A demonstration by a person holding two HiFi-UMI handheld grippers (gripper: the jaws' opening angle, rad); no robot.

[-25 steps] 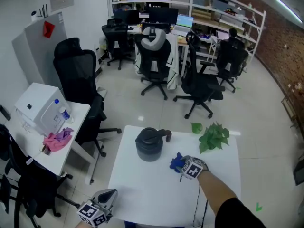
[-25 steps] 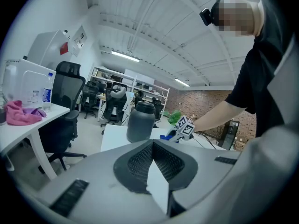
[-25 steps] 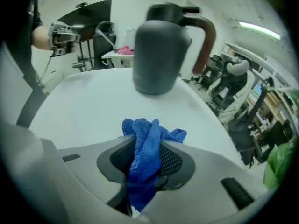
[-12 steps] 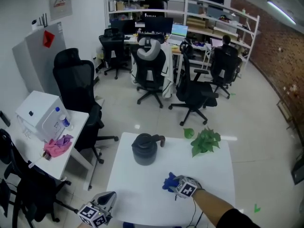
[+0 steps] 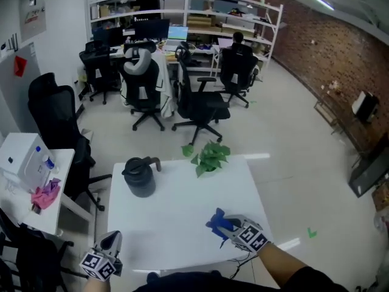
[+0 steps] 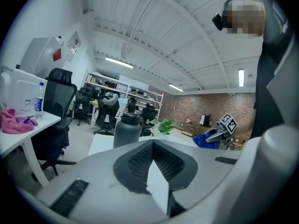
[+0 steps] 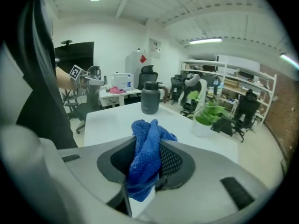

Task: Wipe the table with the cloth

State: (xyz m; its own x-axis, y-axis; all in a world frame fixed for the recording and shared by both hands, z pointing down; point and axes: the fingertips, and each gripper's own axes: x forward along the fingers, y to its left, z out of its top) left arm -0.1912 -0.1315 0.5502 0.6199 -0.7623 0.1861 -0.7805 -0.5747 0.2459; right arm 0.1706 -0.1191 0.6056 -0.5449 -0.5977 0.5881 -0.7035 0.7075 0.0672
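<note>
We hold the blue cloth (image 5: 217, 222) pinched in the right gripper (image 5: 228, 227), over the near right part of the white worktop (image 5: 176, 236). In the right gripper view the jaws press on the bunched cloth from both sides. A fold stands up above them and a tail hangs below. We cannot tell whether that tail touches the worktop.

The left gripper (image 5: 112, 241) hangs at the near left corner of the worktop, well apart from the cloth. In the left gripper view its fingertips meet and it pinches nothing. Only the white surface shows through the wedge behind the tips.

A dark jug (image 5: 140, 176) with a curved handle stands upright on the far left part of the worktop. A green leafy plant (image 5: 209, 157) sits at the far edge, to the right of the jug. A second white worktop (image 5: 64, 190) stands to the left, with a white box (image 5: 18, 160), a bottle (image 5: 44, 162) and a pink rag (image 5: 44, 194) on it. Black office chairs (image 5: 197, 105) stand on the floor beyond.
</note>
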